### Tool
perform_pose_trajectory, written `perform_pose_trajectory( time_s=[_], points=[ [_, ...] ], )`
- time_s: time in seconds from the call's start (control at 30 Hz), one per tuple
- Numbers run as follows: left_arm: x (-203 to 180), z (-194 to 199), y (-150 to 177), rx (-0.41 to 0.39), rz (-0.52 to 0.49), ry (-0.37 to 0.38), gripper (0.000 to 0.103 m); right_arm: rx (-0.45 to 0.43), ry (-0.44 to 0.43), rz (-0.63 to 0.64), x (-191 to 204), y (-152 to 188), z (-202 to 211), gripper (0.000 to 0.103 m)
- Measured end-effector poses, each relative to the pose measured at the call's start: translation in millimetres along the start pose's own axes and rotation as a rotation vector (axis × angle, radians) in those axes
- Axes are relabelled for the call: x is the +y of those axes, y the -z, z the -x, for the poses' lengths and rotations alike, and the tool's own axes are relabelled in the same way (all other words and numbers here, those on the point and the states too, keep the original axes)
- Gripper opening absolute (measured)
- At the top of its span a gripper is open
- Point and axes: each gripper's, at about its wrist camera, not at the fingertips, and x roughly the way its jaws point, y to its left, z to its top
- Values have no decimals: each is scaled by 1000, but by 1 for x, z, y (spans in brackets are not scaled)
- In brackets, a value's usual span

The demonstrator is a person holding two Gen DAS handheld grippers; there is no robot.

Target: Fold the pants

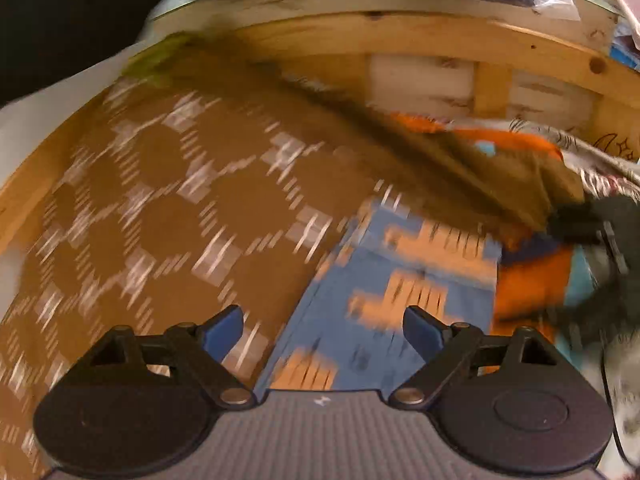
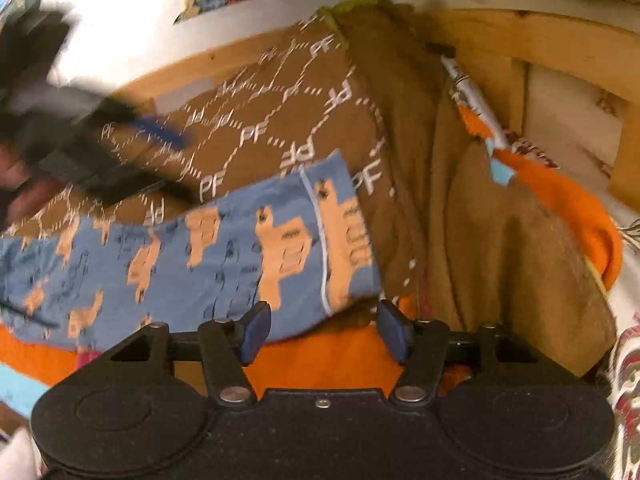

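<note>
Blue pants [image 2: 208,256] folded on brown blanket [image 2: 280,92]. Left gripper [image 1: 323,330] jaws apart, empty. Right gripper [image 2: 320,330] jaws apart, empty.

The right gripper [image 2: 322,330] hangs with its blue-padded jaws apart and nothing between them, just above an orange cloth [image 2: 328,360]. Beyond it lie the blue pants [image 2: 192,264] with tan animal shapes, folded on a brown patterned blanket [image 2: 280,92]. At far left, blurred, is the left gripper [image 2: 120,148]. A wooden frame [image 2: 540,36] runs behind.
</note>
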Motion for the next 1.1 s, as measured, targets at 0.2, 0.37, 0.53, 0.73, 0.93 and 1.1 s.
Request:
perform_pose_trajectory(
  time_s=[0.2, 0.37, 0.53, 0.73, 0.93, 1.1],
  points=[
    [-1, -57, -16, 59, 2, 37, 75, -40, -2, 30, 1, 8, -9, 66],
    [-3, -63, -2, 44, -57, 18, 56, -91, -42, -119, -21, 2, -5, 53],
    [-4, -63, 10, 24, -59, 11, 53, -127, -28, -232, -37, 2, -7, 30],
    [-4, -59, 5, 19, -53, -25, 43, -159, -9, -253, -37, 1, -5, 11],
    [-14, -61, -9, 35, -41, -68, 40, -168, 41, -201, -30, 2, 1, 10],
    [-3, -31, -9, 32, 162, -80, 63, -181, 74, -128, -18, 5, 2, 10]
  ],
)
